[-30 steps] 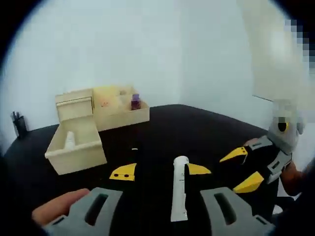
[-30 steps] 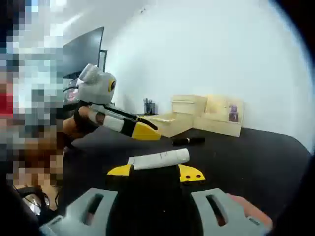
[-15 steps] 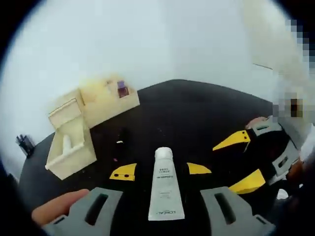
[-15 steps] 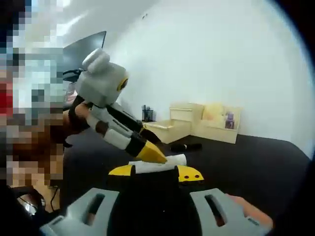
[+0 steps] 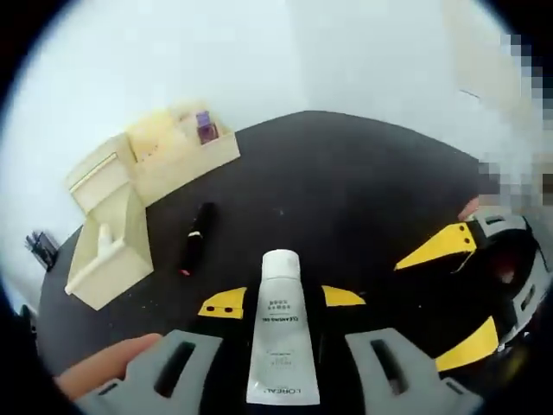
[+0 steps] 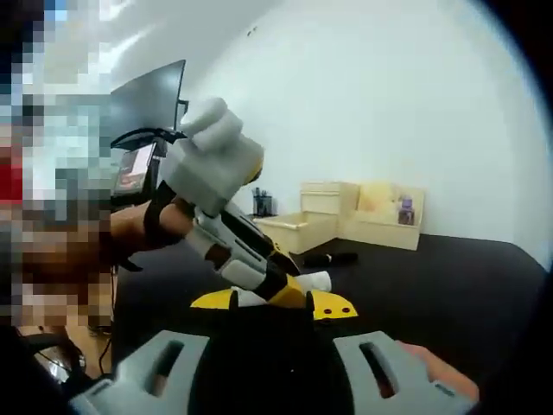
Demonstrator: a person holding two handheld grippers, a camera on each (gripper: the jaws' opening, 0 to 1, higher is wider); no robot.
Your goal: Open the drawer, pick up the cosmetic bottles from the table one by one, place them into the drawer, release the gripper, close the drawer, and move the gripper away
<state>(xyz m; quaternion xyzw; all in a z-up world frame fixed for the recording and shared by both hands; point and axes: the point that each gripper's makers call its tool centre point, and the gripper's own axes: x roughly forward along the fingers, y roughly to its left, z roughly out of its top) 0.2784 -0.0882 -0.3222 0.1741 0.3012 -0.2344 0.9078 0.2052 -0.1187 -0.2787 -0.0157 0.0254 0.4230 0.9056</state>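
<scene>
White walls backed a black tabletop (image 5: 363,190) in both views. Left gripper view: the left gripper (image 5: 281,303), its yellow-tipped jaws set narrow, lay either side of a white L'Oreal cleanser tube (image 5: 278,328) lying on the table with its cap pointing away; whether the tips actually pressed the tube could not be told. A fingertip (image 5: 104,376) of the person showed at lower left. Beyond the tube lay a black lipstick-like stick (image 5: 194,238), and past it a cream wooden organiser (image 5: 173,151) stood with its drawer (image 5: 108,255) pulled open; a white bottle (image 5: 104,238) lay inside the drawer, and a small purple bottle (image 5: 206,128) stood in the organiser's rear compartment. The right gripper (image 5: 462,294) entered from the right, its yellow jaws spread wide and holding nothing. Right gripper view: the right gripper's own yellow tips (image 6: 272,304) sat apart near the bottom, with nothing between them. The left gripper (image 6: 289,290), carried by a hand (image 6: 143,233) and topped by its white housing, reached down from the left so that its yellow tips covered the white tube (image 6: 311,281), whose capped end projected to the right. Farther off lay the black stick (image 6: 330,258), the open drawer (image 6: 298,229) and the organiser (image 6: 363,212) with the purple bottle (image 6: 403,209); a dark pen holder (image 6: 262,204) and a monitor (image 6: 151,99) stood at left.
</scene>
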